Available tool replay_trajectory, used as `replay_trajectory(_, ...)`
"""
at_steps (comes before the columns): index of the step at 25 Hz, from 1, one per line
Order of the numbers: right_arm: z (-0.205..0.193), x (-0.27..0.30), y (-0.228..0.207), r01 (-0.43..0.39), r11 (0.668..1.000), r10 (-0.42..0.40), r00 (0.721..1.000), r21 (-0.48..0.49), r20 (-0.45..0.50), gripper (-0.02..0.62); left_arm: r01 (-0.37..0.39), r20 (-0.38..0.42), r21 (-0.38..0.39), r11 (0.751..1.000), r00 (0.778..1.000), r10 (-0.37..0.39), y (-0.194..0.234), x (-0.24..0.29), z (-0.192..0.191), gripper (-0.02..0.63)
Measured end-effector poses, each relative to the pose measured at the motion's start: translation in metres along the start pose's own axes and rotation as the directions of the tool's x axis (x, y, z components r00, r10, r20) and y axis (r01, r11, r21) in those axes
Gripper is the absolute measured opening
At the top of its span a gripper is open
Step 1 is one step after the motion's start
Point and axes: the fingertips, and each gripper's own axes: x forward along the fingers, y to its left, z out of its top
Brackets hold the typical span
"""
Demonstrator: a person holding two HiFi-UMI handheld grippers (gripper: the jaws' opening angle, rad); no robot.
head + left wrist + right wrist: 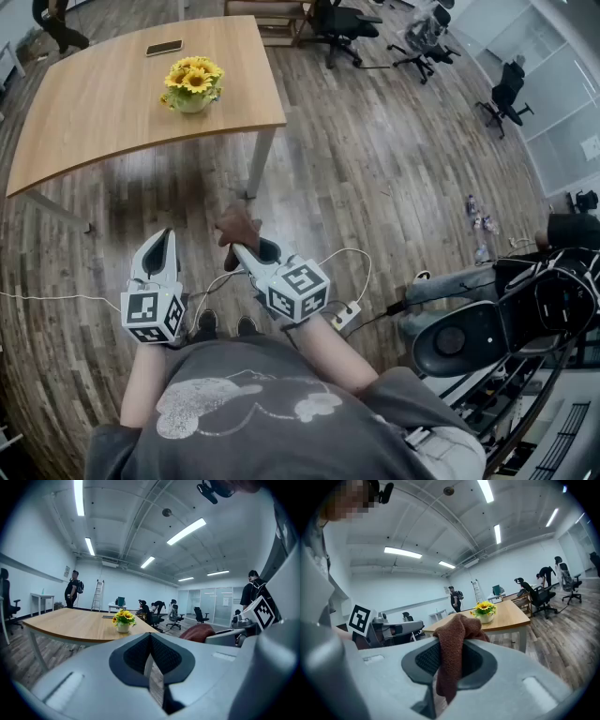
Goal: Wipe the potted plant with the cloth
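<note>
A potted plant (193, 84) with yellow sunflowers in a pale pot stands near the front edge of the wooden table (94, 103); the same potted plant (123, 619) appears far ahead in the left gripper view, and the potted plant (484, 611) is also distant in the right gripper view. My right gripper (240, 246) is shut on a brown cloth (236, 227), and the cloth (452, 653) bunches above its jaws and hangs down between them. My left gripper (160, 247) is shut with nothing in it. Both are held over the floor, well short of the table.
A dark phone (164, 47) lies at the table's far side. Office chairs (342, 23) stand behind the table and more at the right. A white cable and power strip (345, 314) lie on the wood floor by my feet. Dark equipment (506, 319) sits at the right.
</note>
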Motion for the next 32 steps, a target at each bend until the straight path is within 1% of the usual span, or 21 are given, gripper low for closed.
replay_trajectory(4, -0.005, -0.004, 0.004, -0.012, 1.000, 0.012, 1.000, 0.001, 0.001, 0.057, 0.006, -0.009, -0.004, 1.000, 1.000, -0.006, -0.008, -0.003, -0.004, 0.018)
replay_trajectory(8, -0.012, -0.018, 0.015, -0.036, 0.999, 0.036, 0.999, -0.026, 0.009, 0.057, -0.006, 0.011, -0.011, 1.000, 1.000, 0.006, -0.017, -0.019, -0.010, 0.018)
replay_trajectory(12, -0.013, -0.024, 0.005, -0.040, 0.999, 0.041, 0.999, -0.024, 0.007, 0.057, -0.013, 0.012, -0.013, 1.000, 1.000, 0.013, -0.027, -0.013, -0.012, 0.018)
replay_trajectory(17, -0.027, -0.038, 0.008, -0.055, 0.998, 0.055, 0.998, -0.023, 0.007, 0.057, -0.020, 0.025, -0.019, 1.000, 0.999, 0.020, -0.040, -0.028, -0.021, 0.018)
replay_trajectory(21, -0.022, -0.033, -0.003, -0.060, 0.998, 0.060, 0.998, -0.003, 0.010, 0.058, -0.028, 0.014, -0.034, 0.999, 1.000, 0.028, -0.036, -0.017, -0.017, 0.018)
replay_trajectory(26, -0.012, -0.028, -0.012, -0.073, 0.997, 0.073, 0.997, -0.006, 0.024, 0.060, -0.052, 0.033, -0.055, 0.997, 0.998, 0.054, -0.023, -0.001, -0.010, 0.018)
replay_trajectory(32, 0.000, -0.008, -0.043, -0.022, 1.000, 0.022, 0.999, -0.004, 0.027, 0.060, -0.028, 0.068, -0.043, 0.999, 0.997, 0.031, -0.011, 0.034, -0.001, 0.020)
